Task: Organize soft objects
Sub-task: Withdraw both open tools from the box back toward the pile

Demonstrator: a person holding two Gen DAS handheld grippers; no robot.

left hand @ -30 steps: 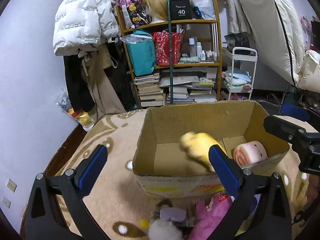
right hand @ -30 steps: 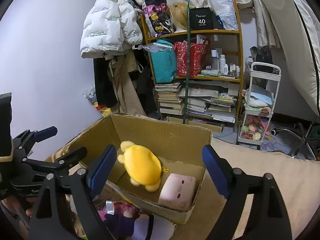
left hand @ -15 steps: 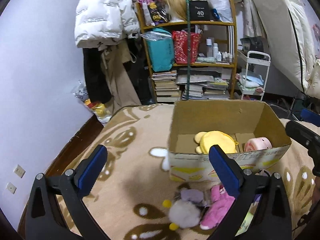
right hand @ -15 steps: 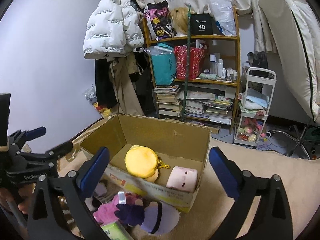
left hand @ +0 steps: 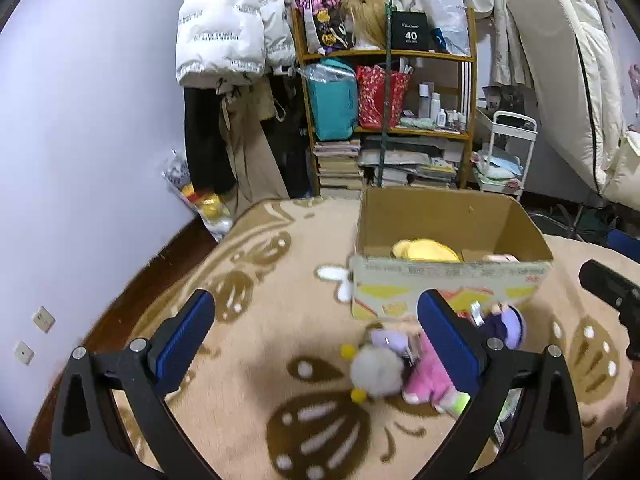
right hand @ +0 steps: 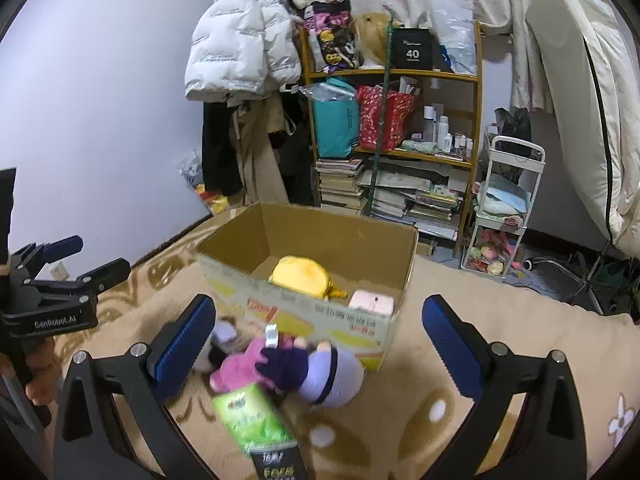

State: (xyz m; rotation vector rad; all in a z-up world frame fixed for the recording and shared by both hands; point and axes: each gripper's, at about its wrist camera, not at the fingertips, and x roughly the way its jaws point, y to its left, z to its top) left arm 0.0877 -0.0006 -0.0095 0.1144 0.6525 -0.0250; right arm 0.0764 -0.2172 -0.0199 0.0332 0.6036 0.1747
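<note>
Holding both grippers over the patterned rug [left hand: 248,360], you are keeping the left gripper [left hand: 316,332] spread wide with nothing between its blue pads. Your right gripper [right hand: 320,336] has just been opening and is now gaping fully, also empty. A cardboard box [right hand: 320,320] is sitting mid-frame, containing a yellow plush [right hand: 300,276] and a pink plush [right hand: 372,302] side by side. In front of the box, at lower centre of the frame, a pink toy [right hand: 244,366], a purple doll [right hand: 324,372], a white pompom [left hand: 376,372] and a green packet [right hand: 252,420] are lying in a loose heap.
</note>
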